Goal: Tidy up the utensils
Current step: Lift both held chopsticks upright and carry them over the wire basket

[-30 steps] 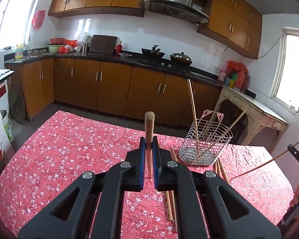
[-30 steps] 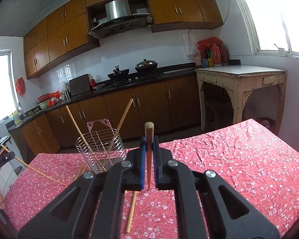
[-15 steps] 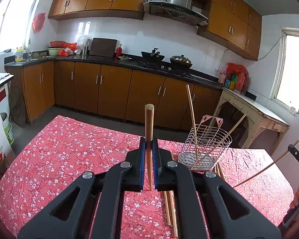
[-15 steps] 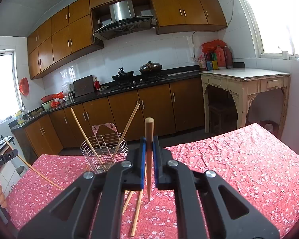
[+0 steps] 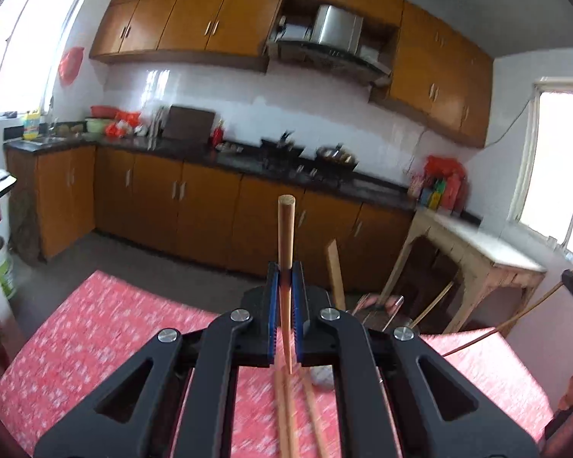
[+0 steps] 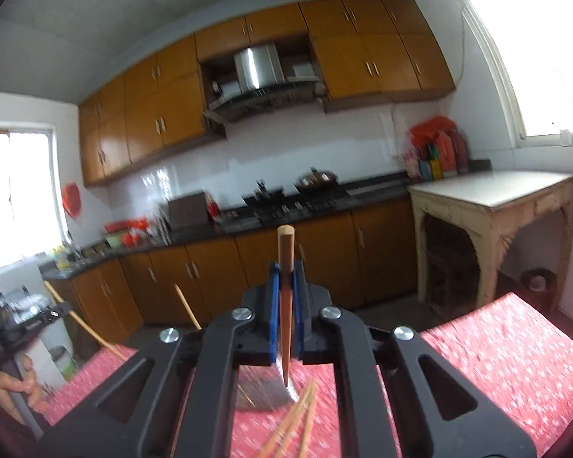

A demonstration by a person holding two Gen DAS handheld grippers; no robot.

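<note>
Each tongs, left [image 5: 285,316] and right [image 6: 285,318], grips one upright chopstick [image 5: 285,252]; the basket [image 6: 265,391] sits low ahead, nearer the right.

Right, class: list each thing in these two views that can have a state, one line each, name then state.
Left tongs: shut on a chopstick.
Left chopstick: held upright, round end up.
Right tongs: shut on a chopstick.
Right chopstick: held upright, tip down.
Wire basket: standing on the table, mostly hidden, chopsticks leaning in it.
Loose chopsticks: lying on the red cloth, blurred.
</note>
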